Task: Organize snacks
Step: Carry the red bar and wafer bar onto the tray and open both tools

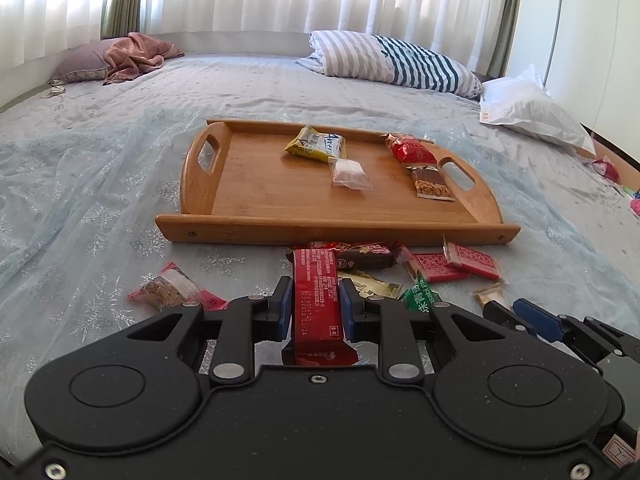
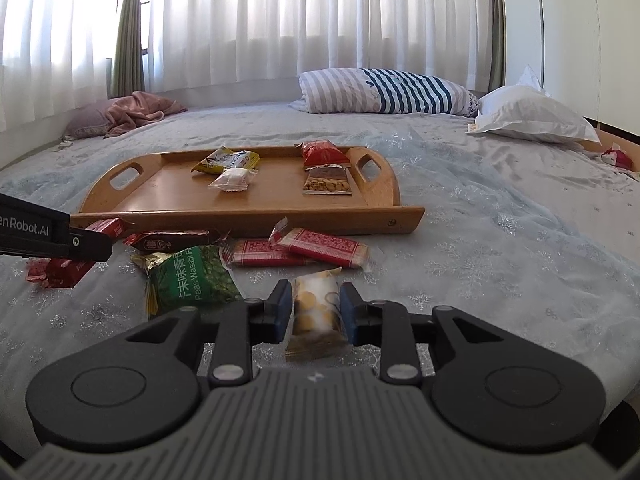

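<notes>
Left wrist view: left gripper (image 1: pixel 315 295) clamps a red bar (image 1: pixel 318 300) above the bed (image 1: pixel 80 200). Right gripper (image 2: pixel 314 302) stands partly open around a yellow packet (image 2: pixel 316 312), pads seemingly apart from it. Beyond loose snacks (image 2: pixel 296 250), a tray (image 2: pixel 248 216) mid-bed holds four.

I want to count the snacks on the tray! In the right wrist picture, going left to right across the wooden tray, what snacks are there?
On the wooden tray: yellow foil snack packet → small white wrapped sweet → clear-wrapped nut bar. The red crinkly packet sits just behind the nut bar.
</notes>
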`<state>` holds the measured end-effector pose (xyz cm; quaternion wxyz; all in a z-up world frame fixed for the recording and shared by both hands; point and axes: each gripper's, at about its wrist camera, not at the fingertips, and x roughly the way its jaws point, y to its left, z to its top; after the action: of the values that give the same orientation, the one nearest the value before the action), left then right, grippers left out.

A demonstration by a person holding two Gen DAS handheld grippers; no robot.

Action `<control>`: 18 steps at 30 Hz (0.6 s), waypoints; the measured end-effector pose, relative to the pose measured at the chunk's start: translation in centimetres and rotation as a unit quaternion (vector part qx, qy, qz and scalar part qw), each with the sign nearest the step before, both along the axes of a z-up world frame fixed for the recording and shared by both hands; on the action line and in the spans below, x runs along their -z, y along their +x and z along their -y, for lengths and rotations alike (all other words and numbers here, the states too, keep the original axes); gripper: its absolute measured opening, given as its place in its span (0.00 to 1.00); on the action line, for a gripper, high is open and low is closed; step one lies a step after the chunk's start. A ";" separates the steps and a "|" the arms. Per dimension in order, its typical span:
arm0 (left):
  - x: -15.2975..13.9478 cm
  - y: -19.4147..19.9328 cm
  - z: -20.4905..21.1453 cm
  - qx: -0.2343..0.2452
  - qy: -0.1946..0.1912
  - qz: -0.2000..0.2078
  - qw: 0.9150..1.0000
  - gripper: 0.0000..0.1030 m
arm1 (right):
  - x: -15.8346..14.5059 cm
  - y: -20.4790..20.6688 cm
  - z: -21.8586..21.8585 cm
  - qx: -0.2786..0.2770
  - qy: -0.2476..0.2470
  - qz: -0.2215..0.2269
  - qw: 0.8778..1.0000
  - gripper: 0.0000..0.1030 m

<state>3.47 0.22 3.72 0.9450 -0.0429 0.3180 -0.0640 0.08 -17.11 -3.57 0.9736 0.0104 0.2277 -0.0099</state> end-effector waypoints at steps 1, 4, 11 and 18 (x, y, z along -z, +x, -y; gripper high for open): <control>0.0 0.0 0.0 0.000 0.000 0.000 1.000 0.22 | 0.0 0.2 0.1 0.000 -0.001 -0.001 1.000 0.48; -0.2 0.2 0.2 0.002 -0.002 0.003 1.000 0.22 | 0.1 1.0 0.2 -0.007 -0.008 -0.016 1.000 0.50; -0.6 1.0 0.5 0.014 -0.020 -0.001 1.000 0.22 | -0.2 1.1 0.8 -0.012 0.003 -0.022 1.000 0.26; -1.7 2.4 0.8 0.026 -0.035 0.006 0.999 0.22 | -1.9 0.3 1.7 -0.014 0.018 0.006 1.000 0.26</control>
<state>5.91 -0.61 5.45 0.9427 -0.0677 0.3110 -0.1001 0.40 -18.78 -1.67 0.9746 0.0252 0.2223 0.0085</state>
